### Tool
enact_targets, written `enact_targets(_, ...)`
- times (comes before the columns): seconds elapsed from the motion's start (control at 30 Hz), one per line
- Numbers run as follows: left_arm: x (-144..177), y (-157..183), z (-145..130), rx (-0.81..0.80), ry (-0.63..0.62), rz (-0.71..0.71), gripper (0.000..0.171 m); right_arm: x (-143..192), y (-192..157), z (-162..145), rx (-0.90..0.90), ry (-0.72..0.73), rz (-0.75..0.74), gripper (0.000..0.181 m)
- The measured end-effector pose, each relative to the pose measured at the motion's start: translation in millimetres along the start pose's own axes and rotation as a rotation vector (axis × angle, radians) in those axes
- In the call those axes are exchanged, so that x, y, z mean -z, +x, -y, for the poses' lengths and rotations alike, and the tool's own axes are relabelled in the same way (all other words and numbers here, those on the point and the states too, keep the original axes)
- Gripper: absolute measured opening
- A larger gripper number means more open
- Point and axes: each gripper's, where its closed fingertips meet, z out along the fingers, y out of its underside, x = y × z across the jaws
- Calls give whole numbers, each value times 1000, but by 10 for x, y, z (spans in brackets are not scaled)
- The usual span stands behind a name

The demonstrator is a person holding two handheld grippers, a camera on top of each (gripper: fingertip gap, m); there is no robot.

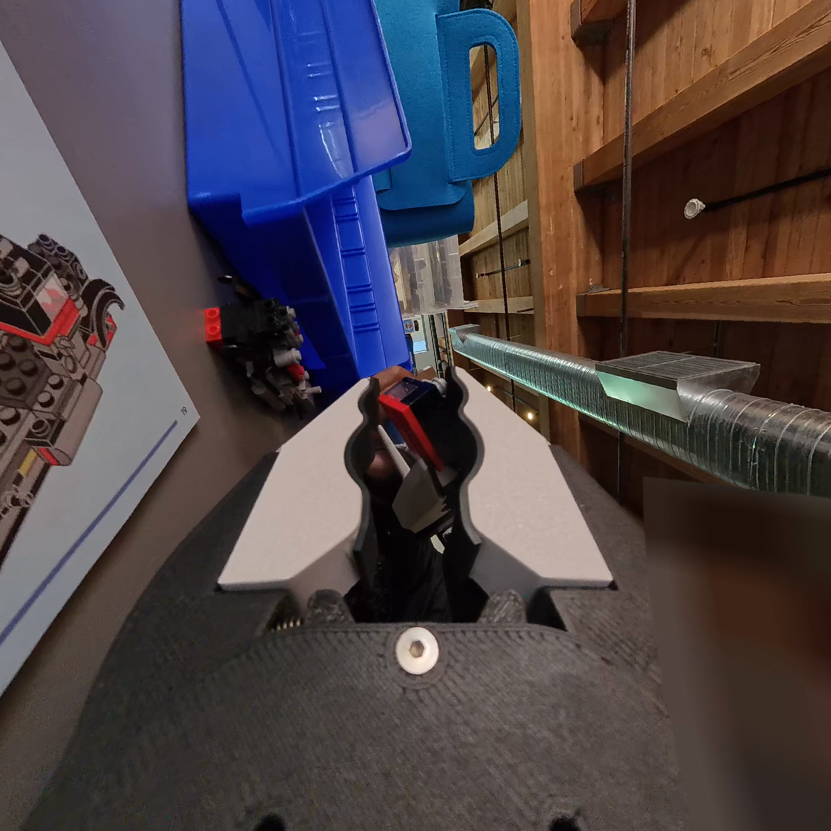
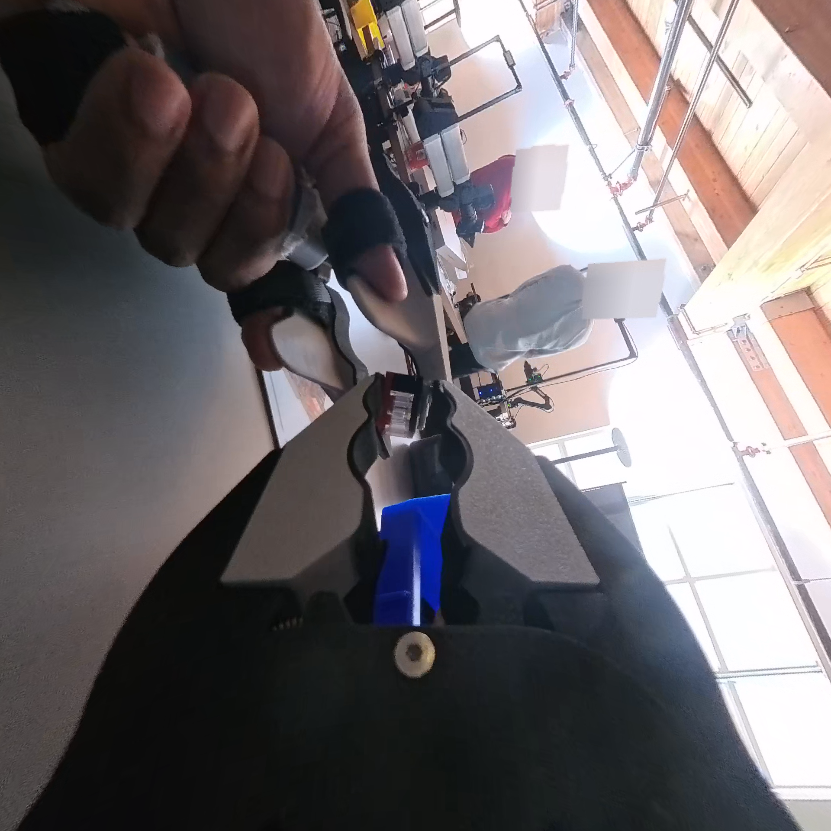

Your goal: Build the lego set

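Observation:
My left gripper (image 1: 411, 382) is shut on a small lego sub-assembly (image 1: 407, 407) of a red plate, a dark blue piece and a grey pin, held in the air. My right gripper (image 2: 403, 386) is shut on the same small sub-assembly (image 2: 401, 407), which shows red, clear and black parts here. The left gripper's fingers (image 2: 310, 355) meet it from the far side, with a hand (image 2: 180, 135) behind them. The right gripper's pale finger (image 1: 416, 494) shows in the gap between my left fingers. A partly built black, grey and red lego model (image 1: 265, 350) lies on the table.
An open instruction booklet (image 1: 67, 359) lies on the grey table (image 1: 135, 157). Stacked blue bins (image 1: 292, 180) and a teal felt bag (image 1: 449, 112) stand behind the model. A blue bin (image 2: 413, 553) shows between the right fingers. People sit at far tables (image 2: 526, 314). Less than 4 cm separates the two grippers' tips.

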Motion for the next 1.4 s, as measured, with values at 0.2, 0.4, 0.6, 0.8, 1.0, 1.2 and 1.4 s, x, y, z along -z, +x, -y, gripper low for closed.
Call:
enact_targets(0.2, -4, -7, -2, -2, 2, -3, 32, 5, -2, -9, 5, -5, 5, 22)
enact_targets(0.4, 17, 74, 71, -33, 38, -43, 32, -19, 76, -14, 6, -20, -78, 25)
enact_targets(0.6, 44, 261, 147, -91, 57, -149, 32, 47, 175, 8, -250, 40, -39, 42)
enact_targets(0.8, 37, 440, 114, -174, 48, -239, 32, 161, 357, 29, -524, 107, -50, 30)
enact_targets(1.0, -7, 545, -29, -237, -31, -300, 32, 238, 359, 95, -631, 188, 7, 37)
enact_targets(1.2, -62, 582, -243, -219, -158, -350, 32, 328, 343, 143, -684, 262, 83, 52)
enact_targets(1.4, -101, 539, -372, -194, -230, -348, 32, 350, 271, 152, -690, 264, 143, 43)
